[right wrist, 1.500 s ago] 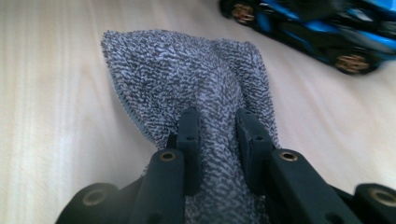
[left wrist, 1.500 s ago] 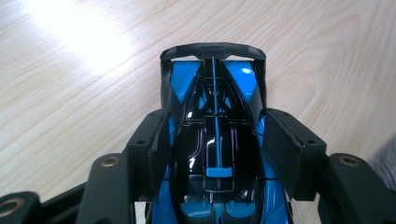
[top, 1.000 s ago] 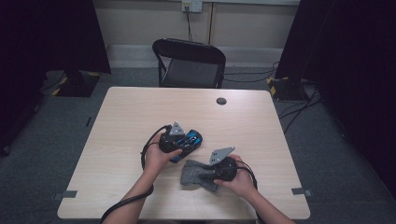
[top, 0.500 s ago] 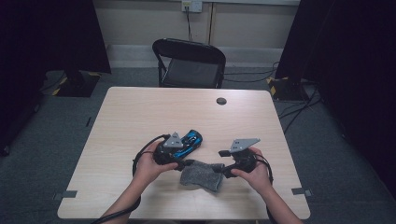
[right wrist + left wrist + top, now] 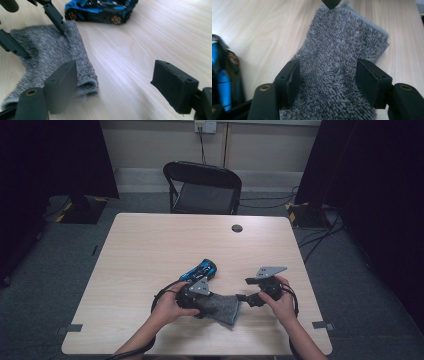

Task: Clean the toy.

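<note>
1. High view: a folded grey towel (image 5: 222, 308) is seen lying flat on the table (image 5: 150, 250), near the table's near edge and about midway along it.
2. The left tongs (image 5: 212, 310) are held low over the towel's left part by the person's left hand (image 5: 170, 305).
3. In the left gripper view the towel (image 5: 339, 65) is seen between the two black pads (image 5: 293, 77); the left pad is touching the pile, while a slight gap is seen at the right pad, so the jaws are half open and the cloth is not clamped. These jaws have just been closing a little.
4. The right tongs (image 5: 241, 297) are held just beside the towel's right edge, apart from it, toward the table's right edge.
5. In the right gripper view the right tongs (image 5: 115, 82) are seen spread wide, with bare table between the jaws; they have just been opening. The towel's rolled fold (image 5: 85, 86) is seen behind the left jaw.
6. A blue and black toy car (image 5: 200, 270) is placed just beyond the towel, toward the table's middle.
</note>
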Demonstrator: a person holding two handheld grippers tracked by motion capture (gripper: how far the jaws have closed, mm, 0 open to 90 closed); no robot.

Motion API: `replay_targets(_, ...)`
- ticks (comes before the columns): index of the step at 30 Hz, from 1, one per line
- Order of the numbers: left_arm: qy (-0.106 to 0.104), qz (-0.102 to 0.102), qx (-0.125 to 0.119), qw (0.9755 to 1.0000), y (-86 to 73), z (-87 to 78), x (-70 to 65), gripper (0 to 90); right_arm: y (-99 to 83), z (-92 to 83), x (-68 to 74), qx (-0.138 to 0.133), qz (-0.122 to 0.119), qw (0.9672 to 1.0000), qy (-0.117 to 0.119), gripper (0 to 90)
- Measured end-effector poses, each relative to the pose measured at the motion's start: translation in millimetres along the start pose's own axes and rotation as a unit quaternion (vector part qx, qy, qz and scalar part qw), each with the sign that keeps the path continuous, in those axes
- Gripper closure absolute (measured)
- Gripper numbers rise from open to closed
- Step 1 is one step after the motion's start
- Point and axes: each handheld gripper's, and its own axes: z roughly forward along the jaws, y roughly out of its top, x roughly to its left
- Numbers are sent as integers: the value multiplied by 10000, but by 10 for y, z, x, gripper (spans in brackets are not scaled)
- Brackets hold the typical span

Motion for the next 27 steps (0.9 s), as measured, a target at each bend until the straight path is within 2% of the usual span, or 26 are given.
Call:
replay_targets(2, -25, 5, 93, 10000, -19, 71, 8, 371, -60, 39, -48, 96, 81, 9999, -39, 200)
replay_targets(5, -28, -76, 103, 9999, -34, 108, 13, 374, -99, 51, -88, 126, 145, 9998, -29, 200)
replay_targets(10, 55, -5, 198, 9998, -39, 127, -17, 391, -123, 60, -101, 176, 141, 9997, -62, 200)
replay_targets(13, 105, -99, 252, 9996, -38, 122, -44, 448, -120, 77, -88, 233, 54, 9997, -71, 201)
replay_targets(15, 58, -66, 265, 9996, -43, 105, -57, 534, -118, 84, -79, 247, 35, 9997, -50, 202)
replay_targets(17, 29, -144, 286, 9995, -53, 76, -68, 642, -117, 86, -74, 251, 13, 9997, -34, 202)
replay_targets(19, 11, -492, 219, 9986, -81, 44, -68, 709, -110, 87, -68, 240, -2, 9997, -10, 203)
replay_targets(21, -30, -495, 231, 9985, -94, 22, -55, 723, -98, 94, -56, 276, -33, 9996, 23, 205)
replay_targets(22, -45, -587, 240, 9980, -116, -34, -46, 725, -92, 100, -48, 297, -54, 9995, 41, 205)
replay_targets(25, 38, -533, 275, 9982, -146, -113, -34, 725, -63, 104, -27, 288, -100, 9995, 30, 213)
replay_targets(27, 130, -563, 234, 9981, -213, -262, -35, 725, -15, 97, -15, 206, -90, 9997, 3, 212)
